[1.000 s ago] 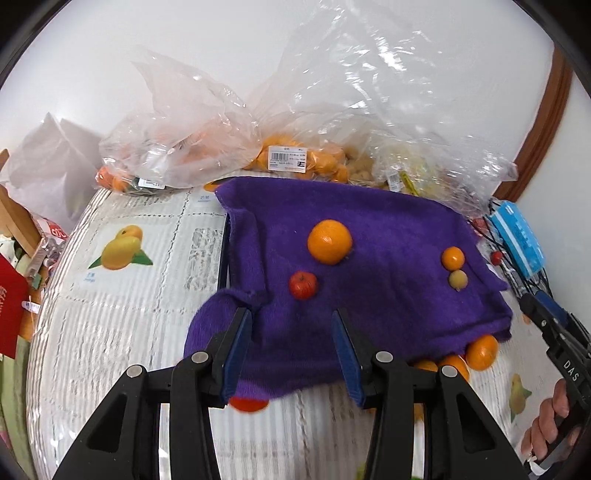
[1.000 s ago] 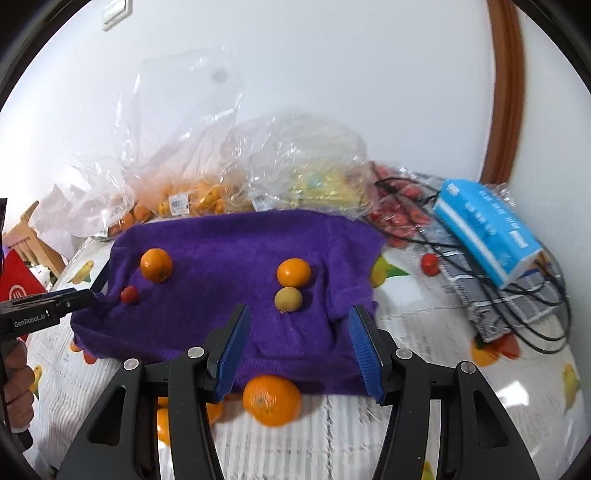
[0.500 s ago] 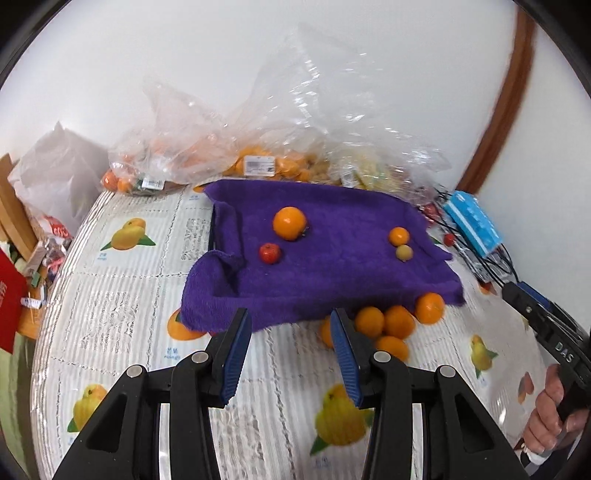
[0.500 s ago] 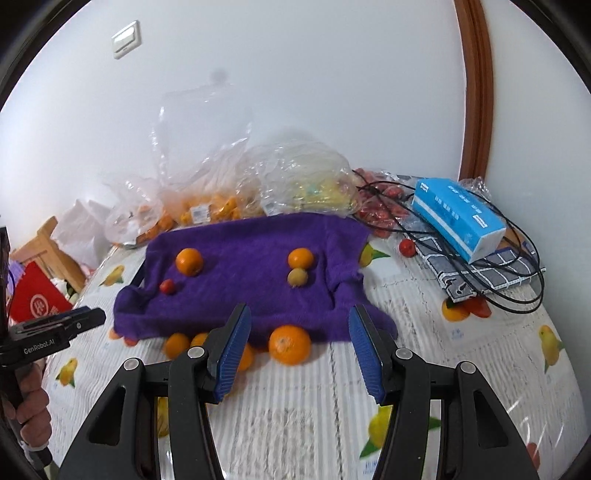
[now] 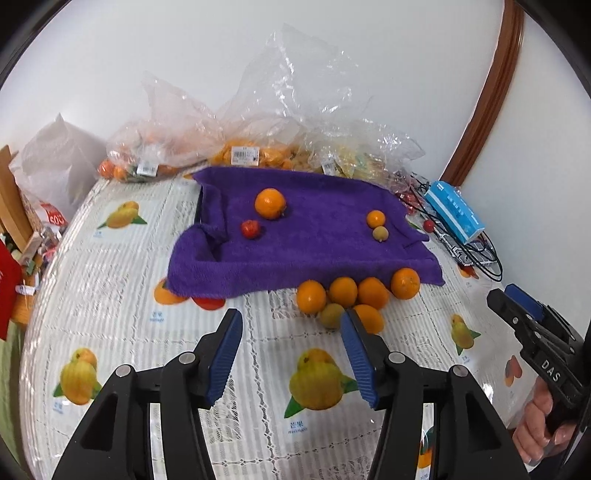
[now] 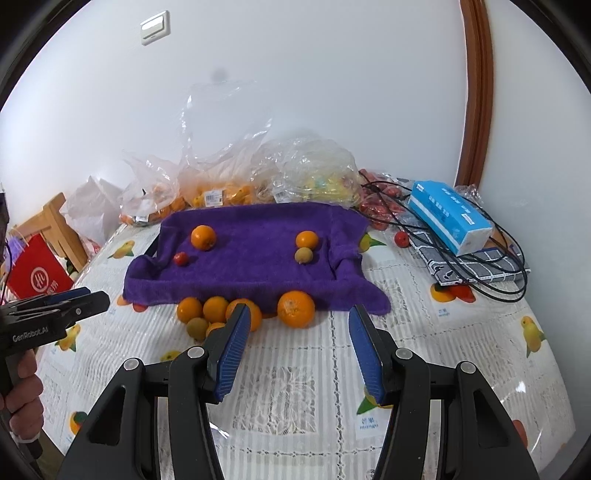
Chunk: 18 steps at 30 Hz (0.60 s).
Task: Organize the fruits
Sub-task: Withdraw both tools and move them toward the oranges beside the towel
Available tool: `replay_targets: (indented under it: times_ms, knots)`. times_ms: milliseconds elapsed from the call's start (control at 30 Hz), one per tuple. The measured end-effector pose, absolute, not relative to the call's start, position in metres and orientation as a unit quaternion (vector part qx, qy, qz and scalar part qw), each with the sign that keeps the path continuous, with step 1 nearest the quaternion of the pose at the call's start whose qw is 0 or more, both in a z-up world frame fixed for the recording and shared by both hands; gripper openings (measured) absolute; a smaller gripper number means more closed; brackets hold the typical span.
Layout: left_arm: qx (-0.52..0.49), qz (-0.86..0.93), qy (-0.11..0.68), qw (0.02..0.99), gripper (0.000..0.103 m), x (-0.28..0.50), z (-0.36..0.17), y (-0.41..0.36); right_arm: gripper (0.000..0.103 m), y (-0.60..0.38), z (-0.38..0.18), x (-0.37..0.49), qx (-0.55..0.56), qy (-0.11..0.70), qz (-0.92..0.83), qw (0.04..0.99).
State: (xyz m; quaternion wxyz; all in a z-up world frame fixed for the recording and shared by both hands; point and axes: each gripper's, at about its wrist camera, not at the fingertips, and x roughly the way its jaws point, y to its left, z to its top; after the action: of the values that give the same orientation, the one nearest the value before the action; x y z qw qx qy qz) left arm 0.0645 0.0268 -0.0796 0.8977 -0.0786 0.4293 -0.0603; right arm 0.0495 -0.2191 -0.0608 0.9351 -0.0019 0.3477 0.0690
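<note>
I hold both tongs back from the fruit, empty: my left gripper (image 5: 291, 354) has just been opening with nothing between its jaws, and my right gripper (image 6: 299, 350) stands parted too. Four fruits sit on the purple towel (image 5: 314, 251); a cluster of oranges (image 5: 354, 295) lies loose at its near edge (probably my next pick, needing a reach forward and down). Only the right view shows the wall switch (image 6: 155, 27).

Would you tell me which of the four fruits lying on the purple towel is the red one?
It is the small red fruit near the towel's left side, just in front of the large orange; the other three are orange or yellowish.
</note>
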Motion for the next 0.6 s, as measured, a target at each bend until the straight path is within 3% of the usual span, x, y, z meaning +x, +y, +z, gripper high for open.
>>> replay_targets:
  times_ms: [600]
  knots:
    - [-0.076, -0.051, 0.433, 0.897, 0.053, 0.1, -0.111, 0.04, 0.053, -0.198, -0.1, 0.082, -0.04, 0.357, 0.075, 0.93]
